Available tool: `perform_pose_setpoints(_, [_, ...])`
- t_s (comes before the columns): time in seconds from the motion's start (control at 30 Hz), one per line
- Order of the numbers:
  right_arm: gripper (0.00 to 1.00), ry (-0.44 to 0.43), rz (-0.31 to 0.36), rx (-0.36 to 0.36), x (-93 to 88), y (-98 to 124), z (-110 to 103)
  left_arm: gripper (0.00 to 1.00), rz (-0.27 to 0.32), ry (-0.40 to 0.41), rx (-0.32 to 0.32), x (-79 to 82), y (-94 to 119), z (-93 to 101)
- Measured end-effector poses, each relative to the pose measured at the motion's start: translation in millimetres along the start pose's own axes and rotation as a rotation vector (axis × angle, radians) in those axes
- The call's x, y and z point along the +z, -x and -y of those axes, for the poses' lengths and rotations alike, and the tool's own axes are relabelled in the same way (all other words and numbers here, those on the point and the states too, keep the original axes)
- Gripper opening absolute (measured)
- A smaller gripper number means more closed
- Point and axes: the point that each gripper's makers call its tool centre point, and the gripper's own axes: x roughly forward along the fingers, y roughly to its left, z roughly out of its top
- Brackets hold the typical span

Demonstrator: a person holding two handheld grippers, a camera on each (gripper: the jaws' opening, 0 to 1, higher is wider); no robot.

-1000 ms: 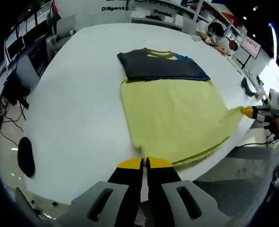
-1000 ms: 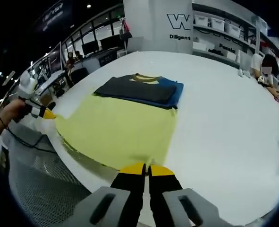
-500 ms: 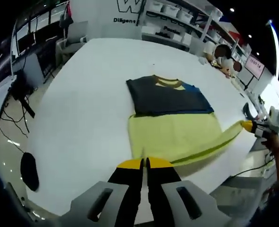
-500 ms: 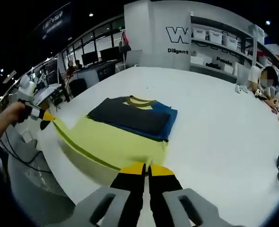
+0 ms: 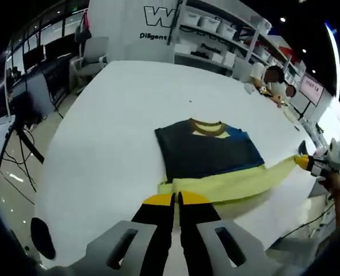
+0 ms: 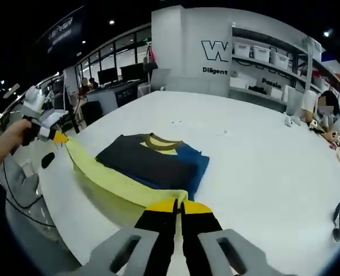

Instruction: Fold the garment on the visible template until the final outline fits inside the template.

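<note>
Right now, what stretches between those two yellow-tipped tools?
The yellow garment hem. In the left gripper view it runs taut from the left tool to the right tool, above the white table, beside the dark folded part.

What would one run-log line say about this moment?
left gripper: shut on yellow hem | right gripper: shut on yellow hem | yellow garment: lifted, mid-fold over dark part

Where the yellow cloth (image 5: 227, 187) meets the fingertips (image 5: 158, 199) of the left gripper, the pinched edge is hidden behind them. The template cannot be made out anywhere around the garment (image 6: 149, 164). Past the fingers, the wall lettering (image 6: 218, 52) is cut short and its small print too small to read.
</note>
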Motion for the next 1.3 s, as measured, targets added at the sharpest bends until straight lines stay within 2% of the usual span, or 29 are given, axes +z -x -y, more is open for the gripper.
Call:
perform_pose_setpoints(0.1, [0.00, 0.001, 0.008, 0.000, 6.9, -5.6, 2.8, 0.02, 0.009, 0.014, 0.002, 8.9, -5.8, -1.8])
perform_pose_setpoints(0.27, [0.00, 0.020, 0.019, -0.011, 24.4, -21.8, 12.8, 0.02, 0.033, 0.029, 0.012, 34.1, -23.6, -8.1])
perform_pose_setpoints(0.33, [0.00, 0.025, 0.029, -0.012, 30.1, -26.7, 15.2, 0.02, 0.038, 0.033, 0.013, 37.3, -26.6, -9.5])
perform_pose_setpoints(0.63, [0.00, 0.071, 0.039, -0.046, 57.5, -60.0, 30.1, 0.02, 0.048, 0.035, 0.019, 68.3, -65.1, -19.3])
perform_pose_setpoints(0.83, [0.00, 0.038, 0.060, -0.066, 71.1, -77.0, 41.5, 0.02, 0.070, 0.058, 0.026, 93.6, -88.1, -26.7])
perform_pose_setpoints(1.0, [0.00, 0.050, 0.043, -0.107, 77.2, -96.0, 51.7, 0.02, 0.056, 0.073, 0.027, 101.7, -110.9, -31.4])
perform_pose_setpoints(1.1, [0.00, 0.057, 0.038, -0.106, 80.0, -110.6, 53.1, 0.02, 0.053, 0.077, 0.039, 105.3, -123.2, -34.9])
perform_pose_setpoints(1.3, [0.00, 0.051, 0.003, -0.113, 72.6, -138.9, 63.0, 0.02, 0.036, 0.100, 0.054, 106.6, -147.8, -44.9])
